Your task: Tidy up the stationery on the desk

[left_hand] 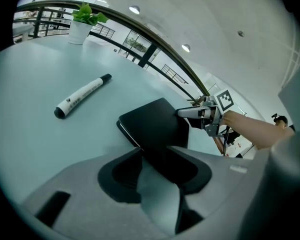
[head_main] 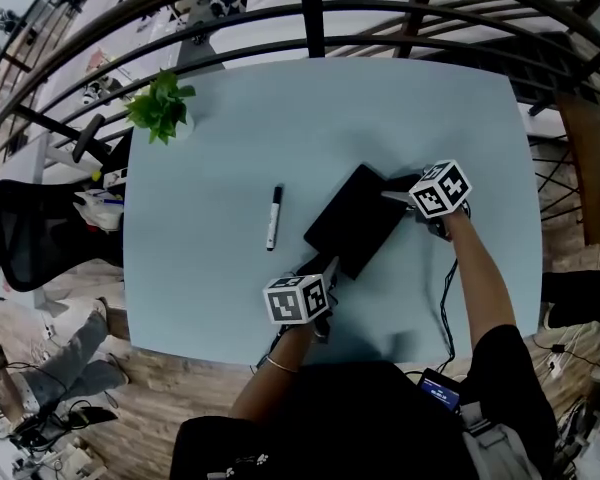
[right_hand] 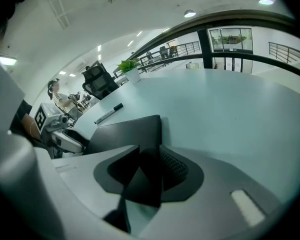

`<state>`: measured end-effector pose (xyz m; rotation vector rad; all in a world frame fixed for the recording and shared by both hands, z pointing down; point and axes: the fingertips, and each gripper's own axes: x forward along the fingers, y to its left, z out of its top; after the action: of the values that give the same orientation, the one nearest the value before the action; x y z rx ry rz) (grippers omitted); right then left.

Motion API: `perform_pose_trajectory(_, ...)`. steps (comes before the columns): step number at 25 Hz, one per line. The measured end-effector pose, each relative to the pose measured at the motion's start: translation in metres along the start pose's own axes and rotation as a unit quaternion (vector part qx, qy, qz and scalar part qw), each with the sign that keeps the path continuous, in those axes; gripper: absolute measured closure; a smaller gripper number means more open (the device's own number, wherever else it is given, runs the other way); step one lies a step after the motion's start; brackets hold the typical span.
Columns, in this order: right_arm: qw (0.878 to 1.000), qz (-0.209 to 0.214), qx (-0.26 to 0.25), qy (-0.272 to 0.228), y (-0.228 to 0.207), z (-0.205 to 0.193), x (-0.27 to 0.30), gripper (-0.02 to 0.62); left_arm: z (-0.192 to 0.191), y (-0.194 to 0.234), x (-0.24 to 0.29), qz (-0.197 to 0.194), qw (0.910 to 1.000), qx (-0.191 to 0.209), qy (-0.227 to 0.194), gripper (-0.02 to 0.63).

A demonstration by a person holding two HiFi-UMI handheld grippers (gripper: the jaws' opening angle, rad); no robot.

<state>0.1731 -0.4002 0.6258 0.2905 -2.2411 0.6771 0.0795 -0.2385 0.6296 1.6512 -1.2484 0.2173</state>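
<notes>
Foremost, one round-cornered pale blue-green table [head_main: 380,118], its top filling most of the head view, with a dark metal railing [head_main: 310,13] curving along its far side.

Item: one flat black rectangular notebook [head_main: 358,220], lying at a slant on the table right of centre, with a thin pale edge showing along one side in the left gripper view. Its near corner reaches the left gripper and its far right corner the right gripper.

Item: left gripper [head_main: 328,270], grey, carrying a white cube with square markers, at the table's near edge and pointing down at a slant. Its jaws stand wide apart. The notebook's near corner lies between them, with bare table showing in the gap beside it, so the pads do not press.

Item: right gripper [head_main: 392,196], same make, at the notebook's far right corner. Its jaws are drawn in on the notebook, and the black cover sits against the ribbed pad on one side.

Item: one small green potted plant [head_main: 162,106] in a pale pot, at the far left corner of the table, well apart from everything else.

Item: one white marker pen [head_main: 274,217] with a black cap, lying on the table just left of the notebook, not touching it, untouched by either gripper.
</notes>
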Motion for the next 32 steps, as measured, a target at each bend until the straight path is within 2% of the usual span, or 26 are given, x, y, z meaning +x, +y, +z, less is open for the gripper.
perform_pose_trajectory(7, 0.999, -0.030, 0.017, 0.000, 0.008, -0.017, -0.006, 0.465, 0.004, 0.012, -0.002, 0.003, 0.9997, 0.020, 0.012, 0.477)
perform_pose_trajectory(16, 0.996, -0.062, 0.062, -0.012, 0.044, -0.062, -0.027, 0.466, 0.011, 0.025, -0.012, -0.001, 0.9955, 0.086, 0.039, 0.483)
perform_pose_trajectory(26, 0.990, -0.066, 0.120, -0.038, 0.114, -0.113, -0.028, 0.469, 0.021, 0.041, -0.023, -0.023, 0.9846, 0.164, 0.056, 0.497)
perform_pose_trajectory(32, 0.989, -0.060, 0.130, -0.035, 0.162, -0.133, -0.017, 0.476, 0.030, 0.050, -0.026, -0.029, 0.9778, 0.200, 0.053, 0.509)
